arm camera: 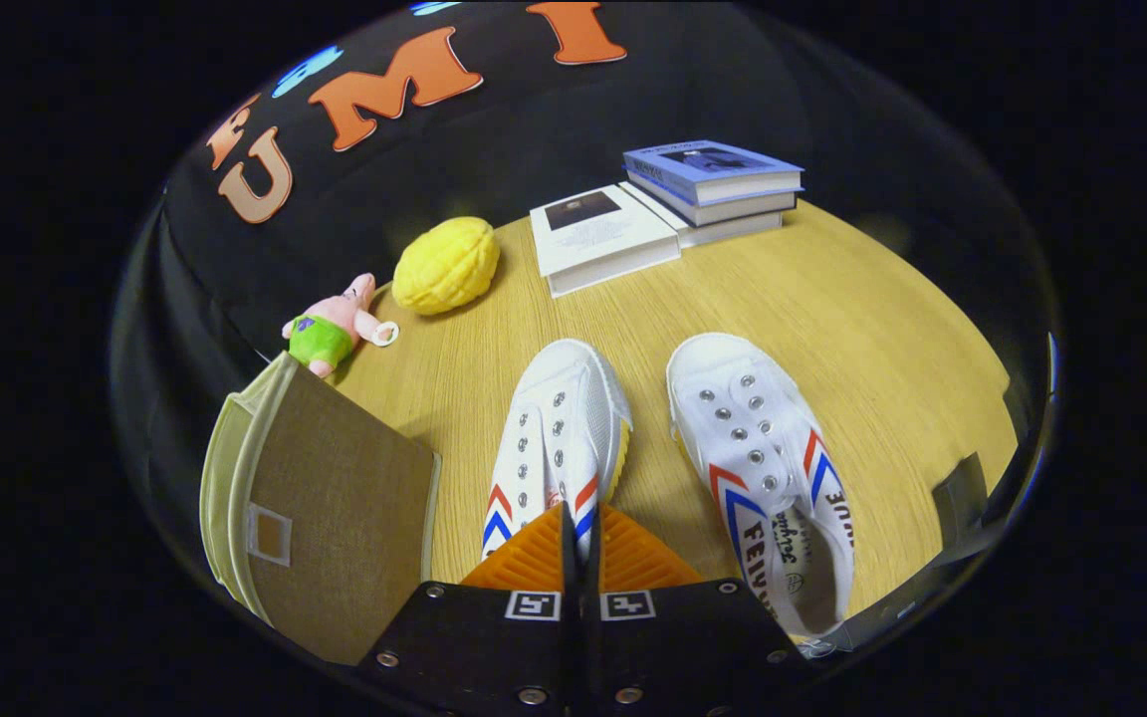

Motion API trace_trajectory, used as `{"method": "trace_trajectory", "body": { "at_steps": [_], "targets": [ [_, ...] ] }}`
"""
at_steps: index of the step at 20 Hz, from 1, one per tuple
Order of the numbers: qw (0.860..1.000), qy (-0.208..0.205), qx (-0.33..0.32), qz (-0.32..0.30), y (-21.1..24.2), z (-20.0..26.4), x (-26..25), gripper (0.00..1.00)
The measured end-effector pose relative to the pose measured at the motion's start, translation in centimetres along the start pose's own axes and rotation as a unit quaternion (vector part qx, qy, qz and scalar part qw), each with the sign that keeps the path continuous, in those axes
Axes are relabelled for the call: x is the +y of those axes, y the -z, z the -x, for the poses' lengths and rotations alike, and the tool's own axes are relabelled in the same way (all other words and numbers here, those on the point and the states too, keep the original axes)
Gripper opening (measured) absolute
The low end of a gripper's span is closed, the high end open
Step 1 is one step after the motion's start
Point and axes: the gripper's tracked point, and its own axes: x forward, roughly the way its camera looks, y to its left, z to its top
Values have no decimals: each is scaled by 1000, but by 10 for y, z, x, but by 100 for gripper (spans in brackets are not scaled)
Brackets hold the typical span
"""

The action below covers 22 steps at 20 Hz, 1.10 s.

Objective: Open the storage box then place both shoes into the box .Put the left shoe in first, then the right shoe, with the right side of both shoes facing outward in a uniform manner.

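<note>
Two white canvas shoes with red and blue chevrons lie on the wooden table [832, 299], toes pointing away from me. The left shoe [559, 428] is tilted onto its side, and its heel end runs in between my fingers. My gripper [573, 543] is shut on that shoe's heel collar, with only a thin slit left between the fingers. The right shoe [758, 458] lies flat just to the right of the fingers, its opening facing up. The beige fabric storage box [335, 518] stands to the left of the fingers, a brown panel with a small label window turned toward me.
Beyond the shoes lie a white book [601, 237] and a stack of books [718, 189] at the table's far side. A yellow lemon-shaped toy [446, 265] and a small pink plush figure [335, 327] sit behind the box. A dark block [962, 495] sits at the table's right edge.
</note>
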Motion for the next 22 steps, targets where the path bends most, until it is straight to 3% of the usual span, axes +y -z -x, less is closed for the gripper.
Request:
{"method": "trace_trajectory", "body": {
  "at_steps": [6,13,22],
  "targets": [
    [998,-18,-56,-24,-48,46,33,0],
    [991,-81,-108,-12,-77,89,121,0],
    [979,-160,-76,104,-37,74,234,0]
  ]
}}
